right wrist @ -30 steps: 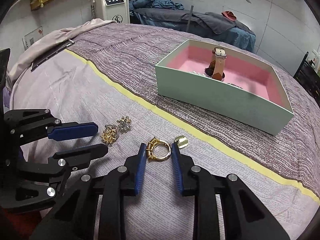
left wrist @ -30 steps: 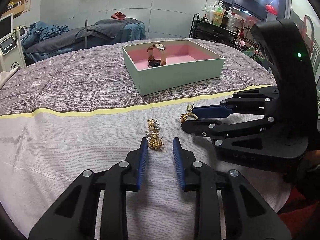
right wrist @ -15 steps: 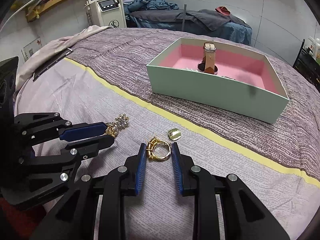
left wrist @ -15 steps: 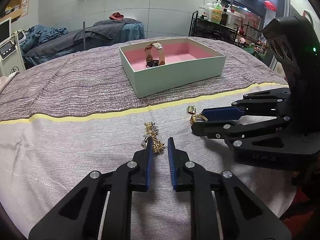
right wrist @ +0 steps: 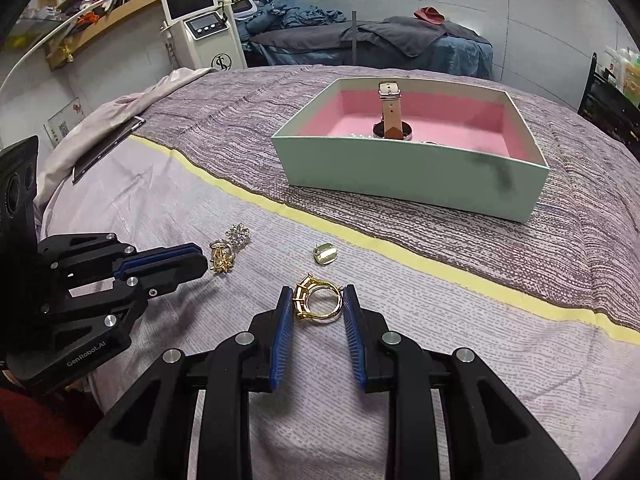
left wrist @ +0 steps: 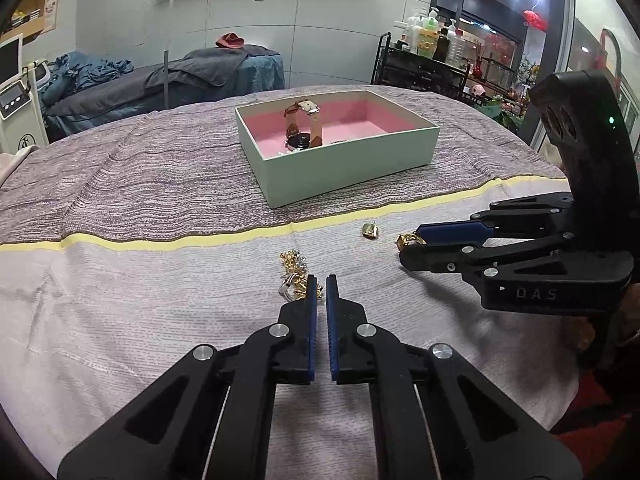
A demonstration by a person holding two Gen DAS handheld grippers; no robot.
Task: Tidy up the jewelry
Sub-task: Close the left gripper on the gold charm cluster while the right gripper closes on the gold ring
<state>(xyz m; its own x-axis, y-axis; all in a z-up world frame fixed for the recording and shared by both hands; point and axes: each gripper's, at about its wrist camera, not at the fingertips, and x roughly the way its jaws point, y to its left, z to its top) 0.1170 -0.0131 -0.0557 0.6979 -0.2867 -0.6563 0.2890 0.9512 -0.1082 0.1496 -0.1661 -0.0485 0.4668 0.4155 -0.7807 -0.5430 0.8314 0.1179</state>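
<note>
A: Diff vs a second ago?
B: Left gripper [left wrist: 319, 280] jaws just closed at the earring cluster [left wrist: 296, 276]; whether they pinch it, can't tell. Right gripper [right wrist: 316, 300] clamps the gold ring [right wrist: 316, 300], slightly lifted.
A: Look of the things?
B: Ring has a chunky setting. Small gold stud [right wrist: 325, 255] lies near the yellow stripe. Mint box [right wrist: 400, 172], pink-lined, sits far on the bed with a watch [right wrist: 390, 114] inside.

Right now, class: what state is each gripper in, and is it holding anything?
Left gripper: just closed, tips at the gold earring cluster; a hold cannot be told.
Right gripper: shut on the gold ring.
</note>
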